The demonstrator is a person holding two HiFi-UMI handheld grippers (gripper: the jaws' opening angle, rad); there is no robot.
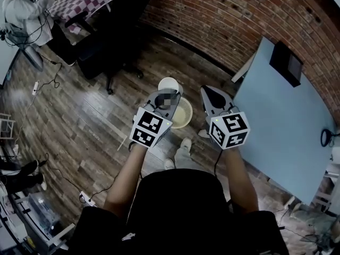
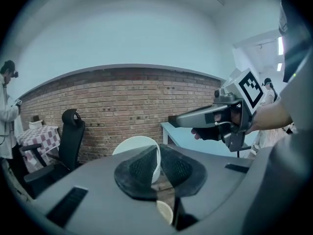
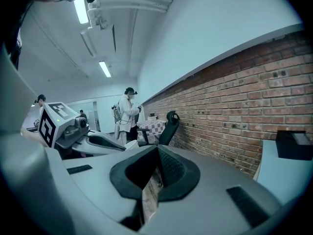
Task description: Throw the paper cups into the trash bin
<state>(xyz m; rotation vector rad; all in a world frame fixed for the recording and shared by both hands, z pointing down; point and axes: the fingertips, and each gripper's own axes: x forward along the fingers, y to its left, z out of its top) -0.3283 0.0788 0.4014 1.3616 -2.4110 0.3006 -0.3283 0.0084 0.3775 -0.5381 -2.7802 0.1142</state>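
No readable words, numbers or brands showed anywhere. The two white plastic cubes (image 1: 151,127) (image 1: 229,130) bore only black square code patterns, seemingly without lettering at this blur.

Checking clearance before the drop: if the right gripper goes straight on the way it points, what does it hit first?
Nothing close. The right gripper, shut and empty, aims slightly down at the wood floor, probably short of the brick wall; depth is unclear.
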